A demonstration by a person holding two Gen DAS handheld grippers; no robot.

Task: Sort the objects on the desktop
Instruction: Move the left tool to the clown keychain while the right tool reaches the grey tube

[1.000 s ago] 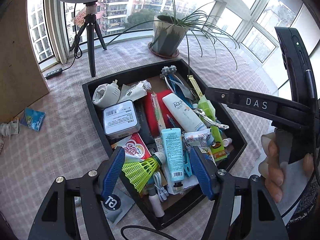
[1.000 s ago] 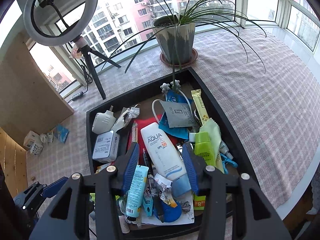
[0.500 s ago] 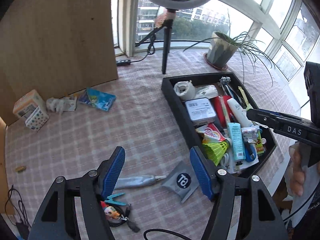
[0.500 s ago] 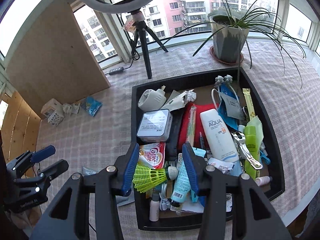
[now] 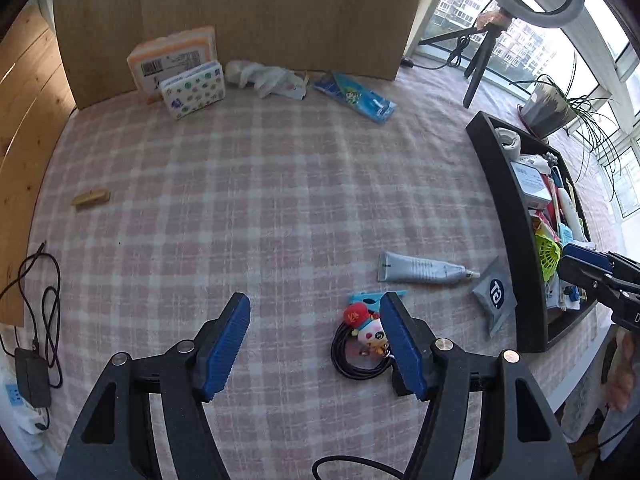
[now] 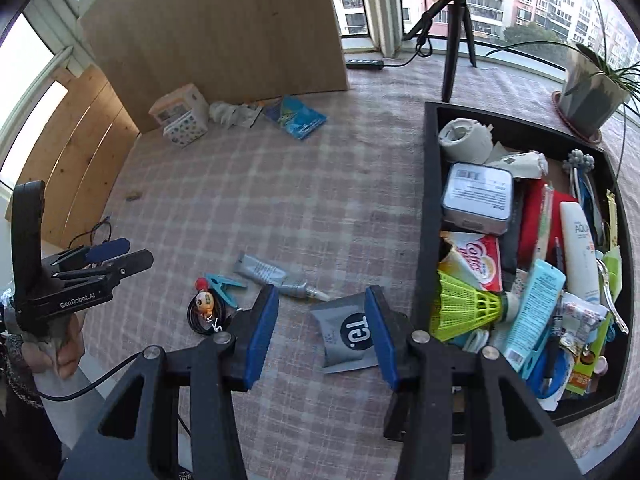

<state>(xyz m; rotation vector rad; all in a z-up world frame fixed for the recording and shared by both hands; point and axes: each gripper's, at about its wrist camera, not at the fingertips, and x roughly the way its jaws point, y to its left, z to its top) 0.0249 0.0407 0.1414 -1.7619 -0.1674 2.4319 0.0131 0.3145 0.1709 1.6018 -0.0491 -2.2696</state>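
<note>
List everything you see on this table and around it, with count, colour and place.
tray: 1, black, right side, crammed with items
shuttlecock: 1, green, tray's near left
tin: 1, white, in tray
sachet: 1, grey, beside tray
tube: 1, grey, left of sachet
clip: 1, blue, by tube
keychain: 1, red and white, on black cable
tissue packs: 2, far edge
plant: 1, green, behind tray
tripod: 1, black, far side
left hand-held gripper: blue pads, empty
right hand-held gripper: blue pads, empty
</note>
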